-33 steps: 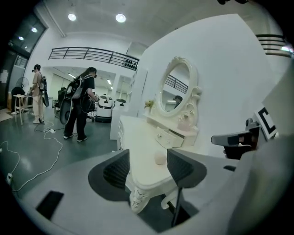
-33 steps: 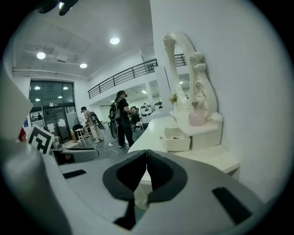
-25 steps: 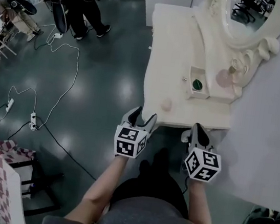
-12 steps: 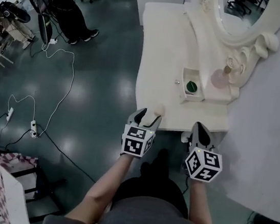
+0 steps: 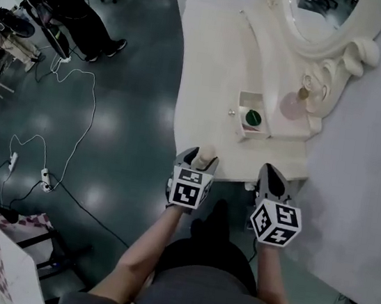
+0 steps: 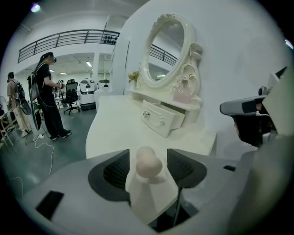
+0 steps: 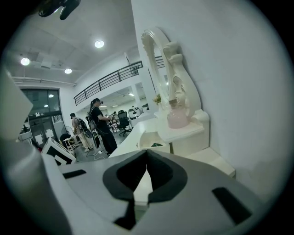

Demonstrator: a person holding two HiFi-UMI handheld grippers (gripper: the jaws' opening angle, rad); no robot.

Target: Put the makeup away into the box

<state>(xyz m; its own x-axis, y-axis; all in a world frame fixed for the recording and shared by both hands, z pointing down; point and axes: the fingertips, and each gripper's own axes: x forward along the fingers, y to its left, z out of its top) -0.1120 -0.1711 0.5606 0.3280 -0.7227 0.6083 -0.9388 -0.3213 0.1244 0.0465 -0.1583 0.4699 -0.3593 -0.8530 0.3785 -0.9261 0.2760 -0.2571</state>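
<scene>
A pale pink egg-shaped makeup sponge (image 5: 204,154) stands near the front edge of the white dressing table (image 5: 210,59). My left gripper (image 5: 202,159) is open, with the sponge (image 6: 148,161) between its two fingers and a small gap on each side. My right gripper (image 5: 270,173) hovers at the table's front right corner, its tips meeting with nothing between them (image 7: 147,153). The small white drawer box (image 5: 241,120) stands pulled open below the mirror shelf, with a green item (image 5: 254,117) inside it.
A pink glass bottle (image 5: 294,106) sits on the shelf below the oval mirror (image 5: 335,21). The white wall runs along the right. A person (image 5: 63,3) stands far left, and cables with a power strip (image 5: 44,178) lie on the dark floor.
My left gripper has moved forward and right, so the sponge now sits between its fingers instead of ahead of them. The right gripper has hardly moved.
</scene>
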